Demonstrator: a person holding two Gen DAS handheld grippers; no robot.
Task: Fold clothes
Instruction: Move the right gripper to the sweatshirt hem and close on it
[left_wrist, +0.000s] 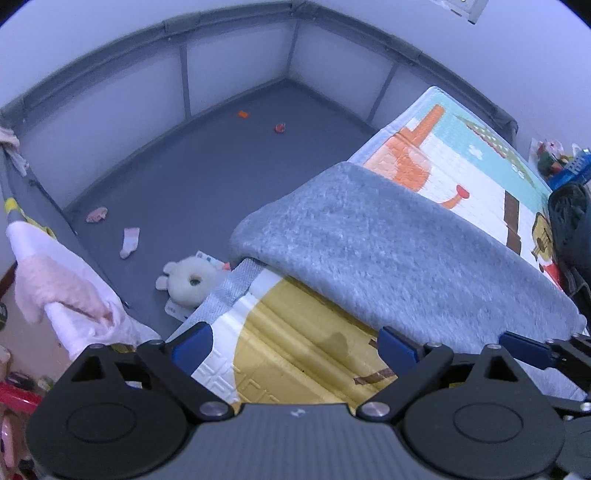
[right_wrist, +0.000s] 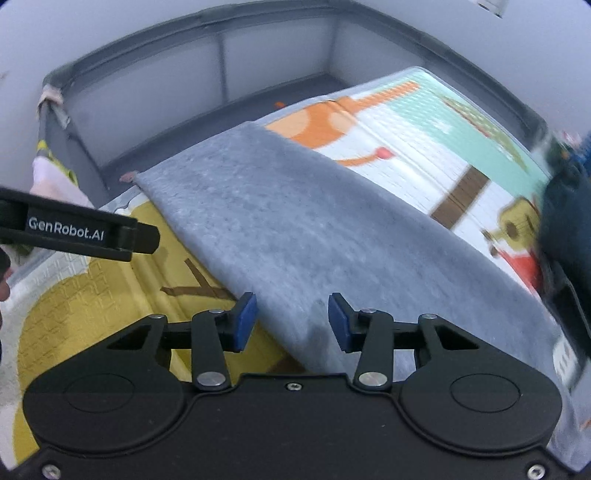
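Wide-apart blue pads of the left gripper hover at the near edge of a soft grey fleece garment spread on a cartoon-printed foam play mat; the right gripper, jaws part-open and empty, straddles that hem, apparently about to pinch, beside a black arm lettered "GenRobot.AI".
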